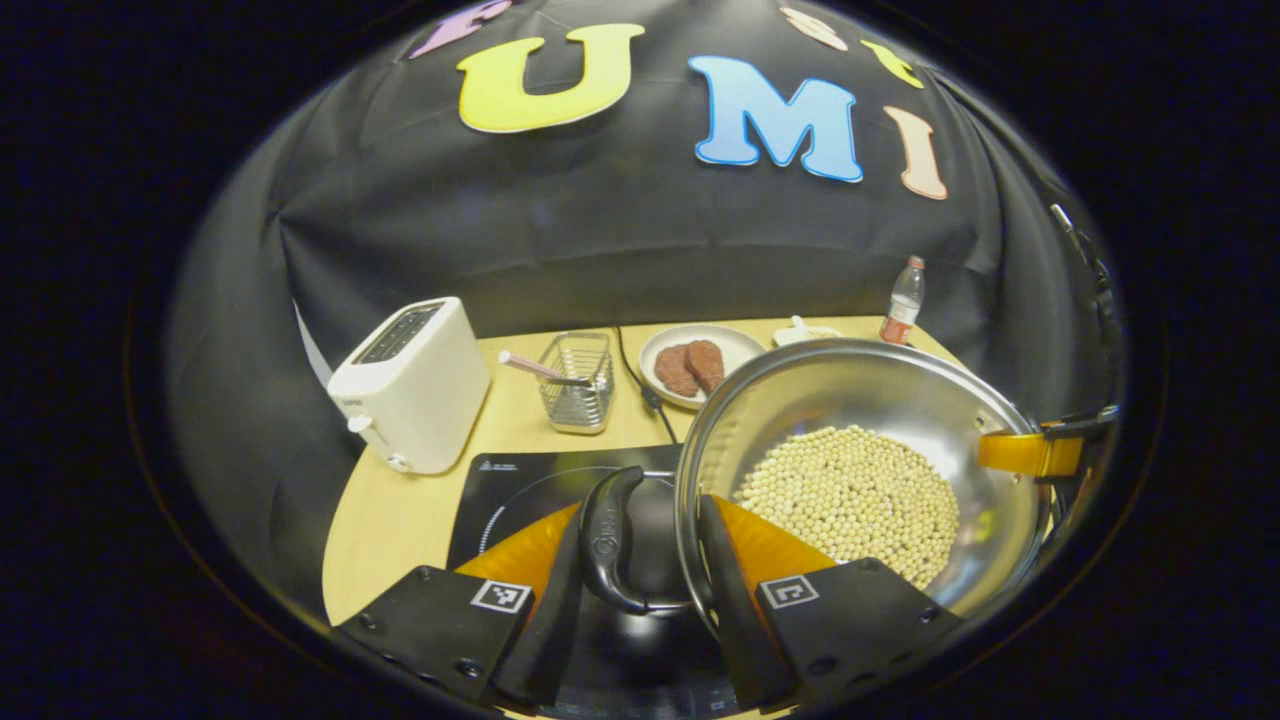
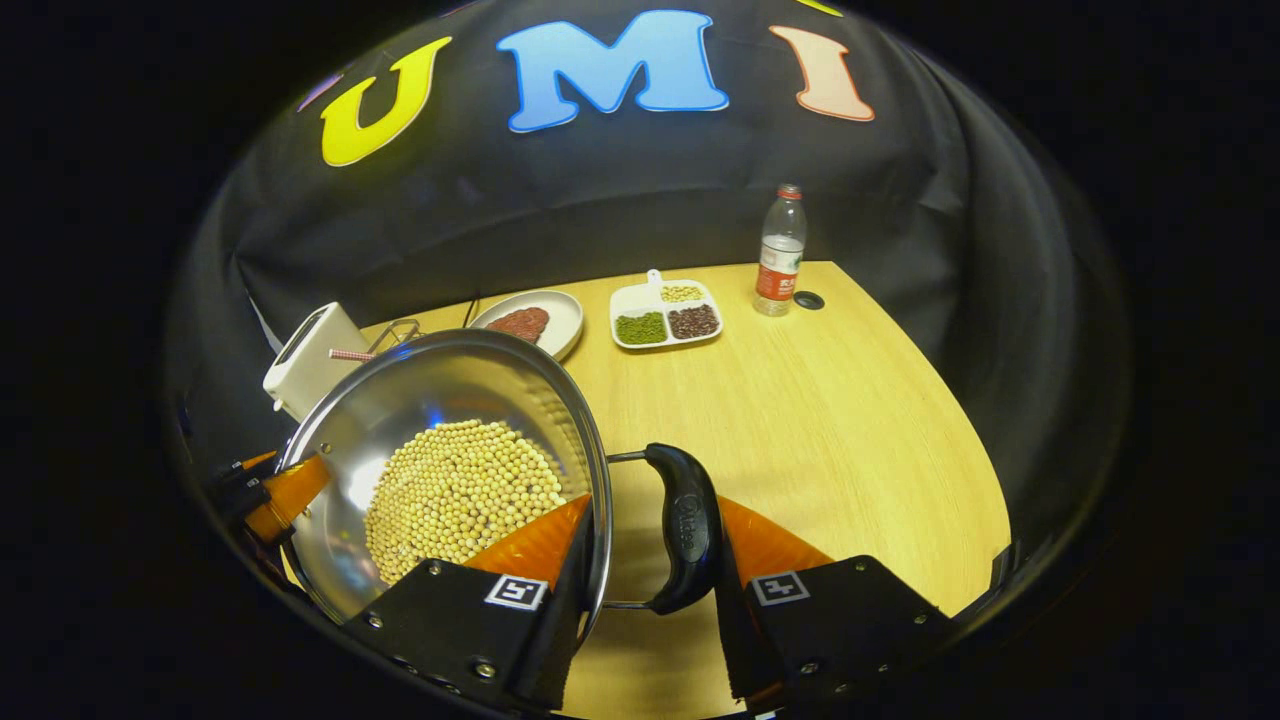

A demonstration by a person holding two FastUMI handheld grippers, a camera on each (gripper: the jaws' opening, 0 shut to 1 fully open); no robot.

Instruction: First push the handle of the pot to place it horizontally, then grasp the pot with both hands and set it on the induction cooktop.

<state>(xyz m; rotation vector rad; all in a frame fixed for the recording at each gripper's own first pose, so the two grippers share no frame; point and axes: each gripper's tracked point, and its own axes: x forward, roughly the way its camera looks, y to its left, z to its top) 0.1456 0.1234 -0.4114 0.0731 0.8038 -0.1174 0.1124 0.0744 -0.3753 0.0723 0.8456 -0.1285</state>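
Note:
A steel pot (image 1: 900, 400) with several pale beans (image 1: 850, 495) in it hangs between both grippers. My left gripper (image 1: 640, 510) is shut across the pot's black side handle (image 1: 608, 540), one finger outside the handle and the other inside the rim. Beneath that handle lies the black induction cooktop (image 1: 510, 485). In the right gripper view my right gripper (image 2: 655, 505) is shut the same way on the opposite black handle (image 2: 685, 525) of the pot (image 2: 440, 400). Each view shows the other gripper at the pot's far rim. Whether the pot's base touches the cooktop is hidden.
On the wooden table (image 2: 850, 430) a white toaster (image 1: 410, 385) stands left of the cooktop. Behind it are a wire basket (image 1: 578, 392), a power cord (image 1: 640, 385) and a plate of meat pieces (image 1: 695, 365). A divided dish (image 2: 665, 315) and a bottle (image 2: 780, 250) stand at the back.

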